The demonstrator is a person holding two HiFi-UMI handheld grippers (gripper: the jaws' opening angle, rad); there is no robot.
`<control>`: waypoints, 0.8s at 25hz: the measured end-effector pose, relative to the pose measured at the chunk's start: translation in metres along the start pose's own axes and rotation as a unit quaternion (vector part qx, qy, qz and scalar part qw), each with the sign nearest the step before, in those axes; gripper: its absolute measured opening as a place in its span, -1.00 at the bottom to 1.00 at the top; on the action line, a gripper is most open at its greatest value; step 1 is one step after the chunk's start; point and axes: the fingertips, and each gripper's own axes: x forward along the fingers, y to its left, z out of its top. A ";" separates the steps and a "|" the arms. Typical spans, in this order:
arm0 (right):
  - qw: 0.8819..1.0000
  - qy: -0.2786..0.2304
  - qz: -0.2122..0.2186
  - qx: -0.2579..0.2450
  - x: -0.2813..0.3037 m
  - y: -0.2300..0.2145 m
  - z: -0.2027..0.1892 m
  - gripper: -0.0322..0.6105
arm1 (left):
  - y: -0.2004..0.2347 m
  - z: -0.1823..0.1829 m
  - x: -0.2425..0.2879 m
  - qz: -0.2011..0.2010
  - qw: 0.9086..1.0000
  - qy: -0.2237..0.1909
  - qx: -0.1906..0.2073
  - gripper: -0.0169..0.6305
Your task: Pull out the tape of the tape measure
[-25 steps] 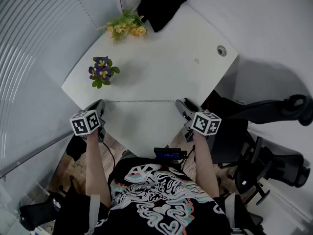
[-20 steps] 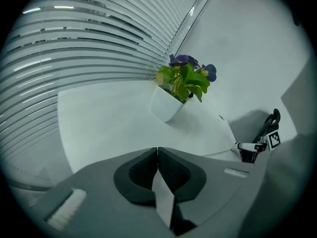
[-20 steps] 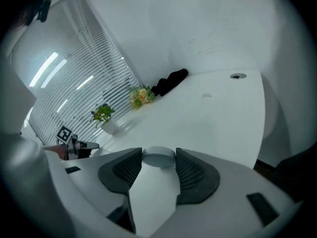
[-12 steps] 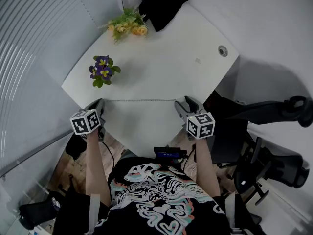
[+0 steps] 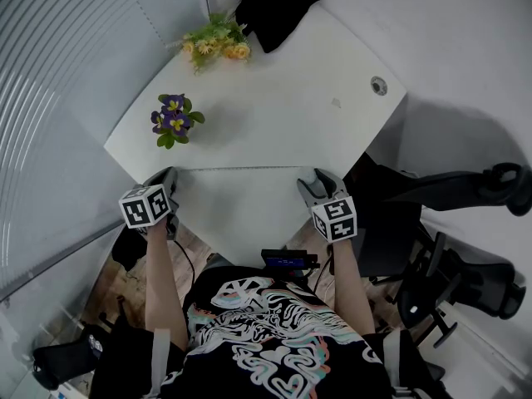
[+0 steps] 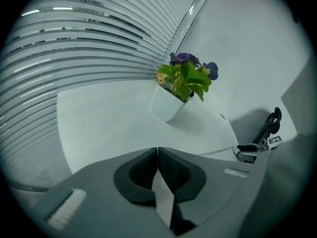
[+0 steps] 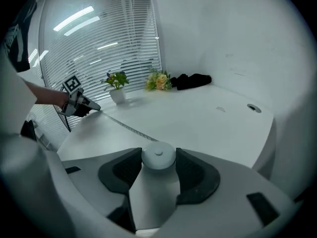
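Office corner with a desk by the window.
A white angular desk (image 5: 274,131) with a round cable grommet (image 5: 378,85), black swivel chairs (image 5: 465,277), pale slatted window blinds (image 5: 58,98).

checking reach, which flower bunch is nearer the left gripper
The purple-flowered plant in the white pot, just ahead of the left gripper; the yellow-orange flower bunch lies farther back beside the black cloth.

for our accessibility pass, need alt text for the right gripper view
The jaws of the right gripper clamp a round white tape measure; its tape runs left across the white table to the left gripper, which holds its end. A potted plant, yellow flowers and a black cloth sit at the far edge by blinds.
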 end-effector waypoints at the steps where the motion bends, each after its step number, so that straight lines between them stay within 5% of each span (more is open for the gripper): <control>1: 1.000 0.004 -0.004 -0.005 0.001 0.000 -0.002 -0.22 | 0.000 0.000 0.000 0.001 1.000 0.001 0.001 -0.93; 17: 1.000 0.011 -0.023 0.011 0.005 0.001 -0.002 -0.22 | -0.005 0.001 0.003 0.033 0.997 0.008 0.063 -0.91; 20: 0.999 0.000 -0.028 0.025 0.001 0.002 0.000 -0.21 | -0.008 0.000 0.004 0.028 0.997 0.008 0.074 -0.77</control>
